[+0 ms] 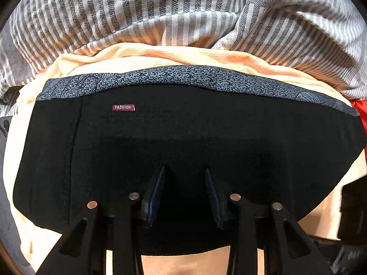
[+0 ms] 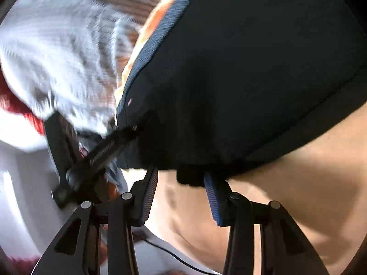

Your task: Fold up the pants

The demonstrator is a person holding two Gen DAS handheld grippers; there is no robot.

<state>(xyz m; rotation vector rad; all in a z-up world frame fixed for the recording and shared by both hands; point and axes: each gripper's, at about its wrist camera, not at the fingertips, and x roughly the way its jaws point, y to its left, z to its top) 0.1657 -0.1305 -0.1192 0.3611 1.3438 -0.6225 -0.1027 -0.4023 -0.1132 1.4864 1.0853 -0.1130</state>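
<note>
The black pants lie folded on a peach cloth, with a grey speckled waistband along the far edge and a small maroon "FASHION" label. My left gripper is open, its fingers resting over the near part of the pants, with nothing between them. In the right wrist view the pants fill the upper right. My right gripper is open at their near edge, with a fold of black fabric hanging just above the gap. The left gripper's body shows at the left.
A grey and white striped blanket is bunched behind the pants. A red item shows at the right edge. The peach cloth spreads below the pants. The right wrist view is motion blurred at left, with the striped fabric and something red.
</note>
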